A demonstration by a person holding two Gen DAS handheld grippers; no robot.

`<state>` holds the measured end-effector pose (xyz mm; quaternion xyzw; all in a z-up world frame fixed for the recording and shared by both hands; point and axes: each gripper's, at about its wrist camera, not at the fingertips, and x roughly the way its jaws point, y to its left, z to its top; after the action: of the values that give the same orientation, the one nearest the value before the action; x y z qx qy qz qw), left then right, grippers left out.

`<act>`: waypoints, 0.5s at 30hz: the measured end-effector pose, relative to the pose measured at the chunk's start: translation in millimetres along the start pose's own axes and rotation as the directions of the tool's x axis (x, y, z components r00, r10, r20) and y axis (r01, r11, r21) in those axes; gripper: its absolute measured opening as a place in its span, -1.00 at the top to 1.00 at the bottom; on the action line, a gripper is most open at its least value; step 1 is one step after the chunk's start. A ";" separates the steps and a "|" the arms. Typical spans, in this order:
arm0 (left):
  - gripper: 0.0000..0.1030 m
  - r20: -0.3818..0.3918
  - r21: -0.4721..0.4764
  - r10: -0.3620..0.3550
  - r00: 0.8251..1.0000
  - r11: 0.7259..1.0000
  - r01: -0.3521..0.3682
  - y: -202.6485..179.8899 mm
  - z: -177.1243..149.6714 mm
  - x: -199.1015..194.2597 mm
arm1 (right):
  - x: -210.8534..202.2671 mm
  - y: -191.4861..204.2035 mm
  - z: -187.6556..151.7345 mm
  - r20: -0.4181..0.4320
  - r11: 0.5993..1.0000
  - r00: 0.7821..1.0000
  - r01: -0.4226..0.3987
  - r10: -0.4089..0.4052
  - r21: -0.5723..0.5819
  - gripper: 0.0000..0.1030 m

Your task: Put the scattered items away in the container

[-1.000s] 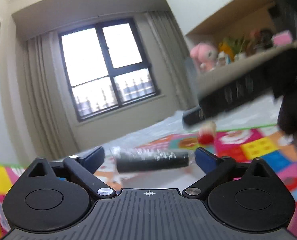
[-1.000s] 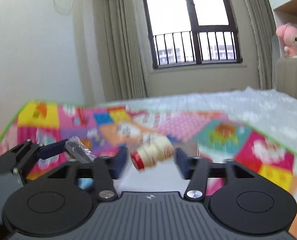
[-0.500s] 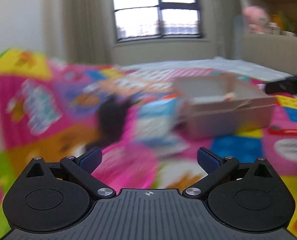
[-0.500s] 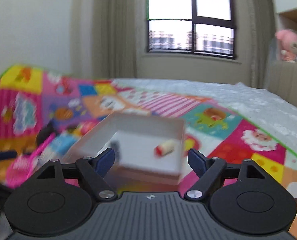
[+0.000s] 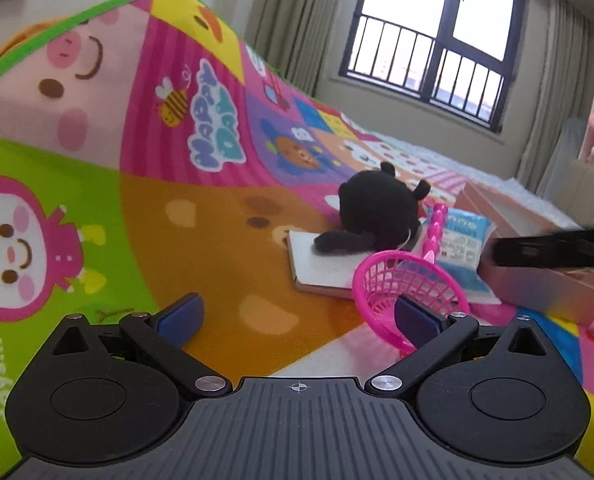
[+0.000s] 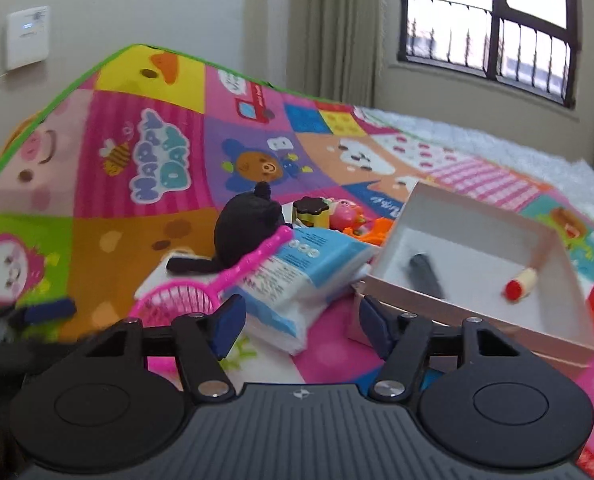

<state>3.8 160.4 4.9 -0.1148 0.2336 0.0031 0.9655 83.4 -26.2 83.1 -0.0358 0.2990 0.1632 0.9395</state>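
Looking at this next to a second ago, both grippers are now empty: the left one was carrying a dark cylinder and the right one a small red-capped bottle, and both of those are now lying inside the cardboard box, the dark cylinder near its middle and the red-capped bottle toward the right wall. So two items are done, and both hands are swinging down toward the pile still sitting on the play mat.

The left gripper is hanging wide open with nothing between its jaws, its right jaw just in front of the pink net scoop. The right gripper is about half open and closing, with nothing pressed between the jaws yet, pointing at the blue-and-white tissue pack. The black plush on a white board is also waiting beside the box.
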 end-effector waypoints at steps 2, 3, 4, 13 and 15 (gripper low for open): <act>-1.00 0.012 -0.019 -0.024 1.000 1.000 0.024 2.2 -1.7 -3.9 | 18.9 6.0 5.2 -0.029 0.998 1.000 0.000 0.002 0.056 -0.33; -1.00 0.015 -0.036 -0.035 0.999 0.999 0.036 4.9 -1.5 -3.2 | 29.2 10.1 6.6 -0.042 0.997 0.999 0.014 -0.011 0.073 -0.33; -1.00 0.018 -0.056 -0.047 0.999 0.997 0.048 8.4 -1.2 -2.8 | 38.7 14.9 7.3 -0.054 0.996 0.998 0.036 -0.032 0.084 -0.33; -1.00 0.055 -0.183 -0.111 0.992 0.976 0.119 28.6 -2.6 -3.8 | 79.1 28.8 5.1 -0.123 0.990 0.987 0.115 -0.105 0.076 -0.20; -1.00 0.056 -0.190 -0.114 0.992 0.974 0.122 29.5 -2.5 -3.6 | 61.5 32.7 0.9 -0.121 0.996 0.989 0.086 -0.082 0.033 -0.18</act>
<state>-2.3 188.8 -2.2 -0.2213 0.2031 -0.0290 0.9534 120.4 22.4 49.6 -0.0400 0.3561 0.1153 0.9265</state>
